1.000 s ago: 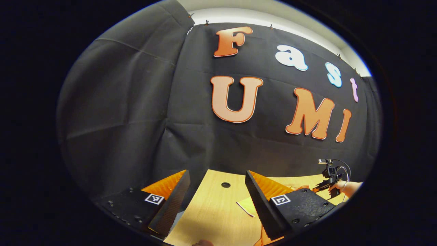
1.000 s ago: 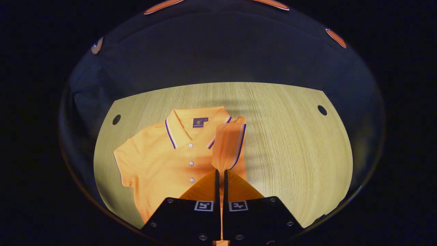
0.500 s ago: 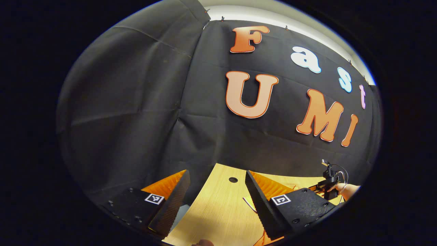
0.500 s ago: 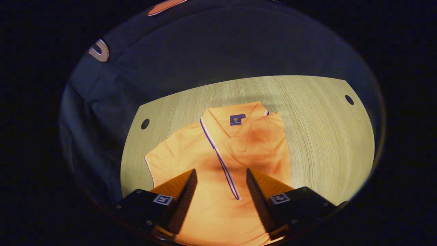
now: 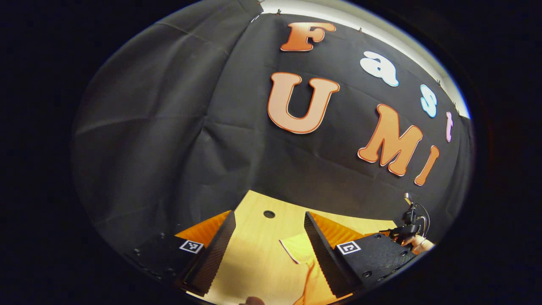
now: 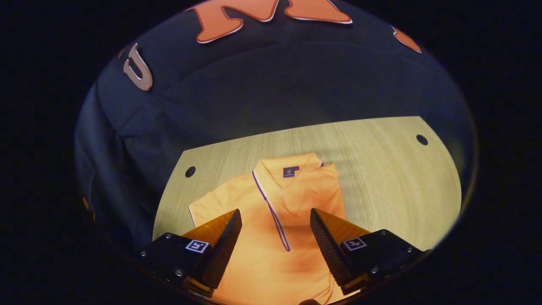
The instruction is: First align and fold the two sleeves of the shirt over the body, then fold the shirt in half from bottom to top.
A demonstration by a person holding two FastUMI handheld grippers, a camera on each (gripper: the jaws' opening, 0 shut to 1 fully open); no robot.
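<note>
Pale wooden desk (image 6: 381, 169) carries the orange polo shirt (image 6: 292, 203); right gripper (image 6: 275, 237), fingers now apart, has dropped one sleeve (image 6: 326, 190) folded over; left gripper (image 5: 269, 245) gapes empty, so the other sleeve (image 6: 211, 203) is next.

The shirt (image 6: 275, 228) is the landmark on the wooden table (image 6: 381, 169). To the right of it lies a wide stretch of bare tabletop; behind the collar a narrower bare band runs to the black cloth wall (image 6: 275, 93), which closes that side. Left of the shirt a slim bare strip remains. The right gripper (image 6: 275, 220) hangs wide apart above the shirt's body.
</note>
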